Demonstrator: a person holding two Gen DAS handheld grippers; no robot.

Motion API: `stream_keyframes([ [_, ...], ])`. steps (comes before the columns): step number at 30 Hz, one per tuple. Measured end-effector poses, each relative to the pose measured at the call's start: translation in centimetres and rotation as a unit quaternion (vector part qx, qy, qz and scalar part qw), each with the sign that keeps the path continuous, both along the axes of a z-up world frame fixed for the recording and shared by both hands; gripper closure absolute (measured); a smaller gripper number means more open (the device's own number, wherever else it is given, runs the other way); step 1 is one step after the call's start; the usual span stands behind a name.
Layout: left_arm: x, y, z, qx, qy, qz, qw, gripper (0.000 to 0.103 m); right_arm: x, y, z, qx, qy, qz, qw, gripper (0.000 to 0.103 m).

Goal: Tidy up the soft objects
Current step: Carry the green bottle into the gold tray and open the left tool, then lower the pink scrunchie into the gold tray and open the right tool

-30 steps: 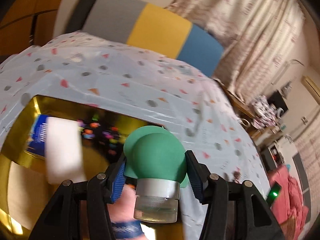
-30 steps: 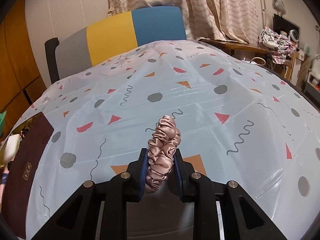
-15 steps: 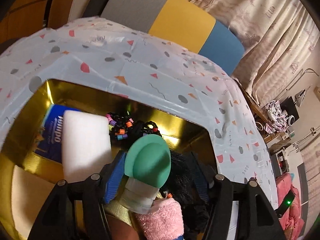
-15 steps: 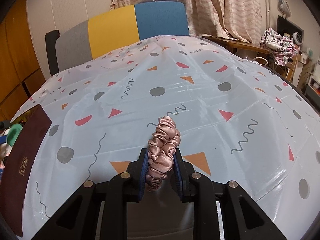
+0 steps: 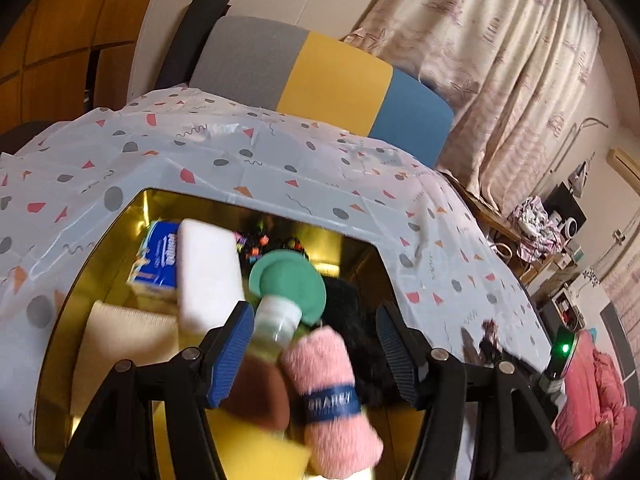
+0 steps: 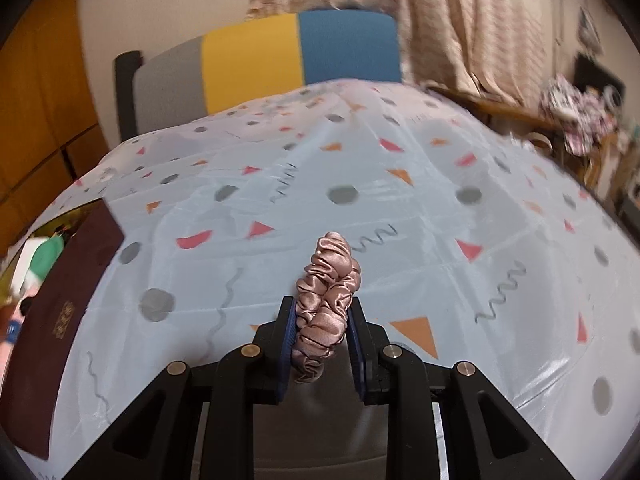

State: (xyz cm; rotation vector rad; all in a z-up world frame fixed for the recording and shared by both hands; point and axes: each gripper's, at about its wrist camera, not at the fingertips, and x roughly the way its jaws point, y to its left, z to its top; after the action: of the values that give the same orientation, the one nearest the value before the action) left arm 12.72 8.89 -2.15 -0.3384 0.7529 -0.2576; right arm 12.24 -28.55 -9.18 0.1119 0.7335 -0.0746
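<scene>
Left wrist view showed my left gripper [image 5: 316, 354] released above the green-capped bottle [image 5: 282, 300] in the gold box [image 5: 120, 232]; my right gripper [image 6: 322, 340] grasped the pink scrunchie [image 6: 326, 300].

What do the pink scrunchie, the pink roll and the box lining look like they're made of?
Scrunchie: satin-like fabric, glossy, with soft highlights on tight gathers.
Pink roll: fluffy terry or microfibre cloth, matte and fuzzy, wrapped in a blue band.
Box lining: gold foil or metallised card, mirror-shiny, reflecting what lies in the box.
</scene>
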Motion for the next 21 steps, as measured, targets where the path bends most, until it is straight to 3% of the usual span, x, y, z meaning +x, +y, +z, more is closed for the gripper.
stream_keyframes([
  [13, -3.8, 0.5, -0.8, -0.019, 0.009, -0.009, 0.9997, 0.039, -0.3, 10.7, 5.6, 0.035, -0.036, 0.146, 0.988, 0.077],
  [21, -5.2, 0.6, -0.4, 0.015, 0.006, -0.002, 0.9999, 0.038, 1.7, 17.1, 6.8, 0.035, -0.036, 0.204, 0.978, 0.077],
])
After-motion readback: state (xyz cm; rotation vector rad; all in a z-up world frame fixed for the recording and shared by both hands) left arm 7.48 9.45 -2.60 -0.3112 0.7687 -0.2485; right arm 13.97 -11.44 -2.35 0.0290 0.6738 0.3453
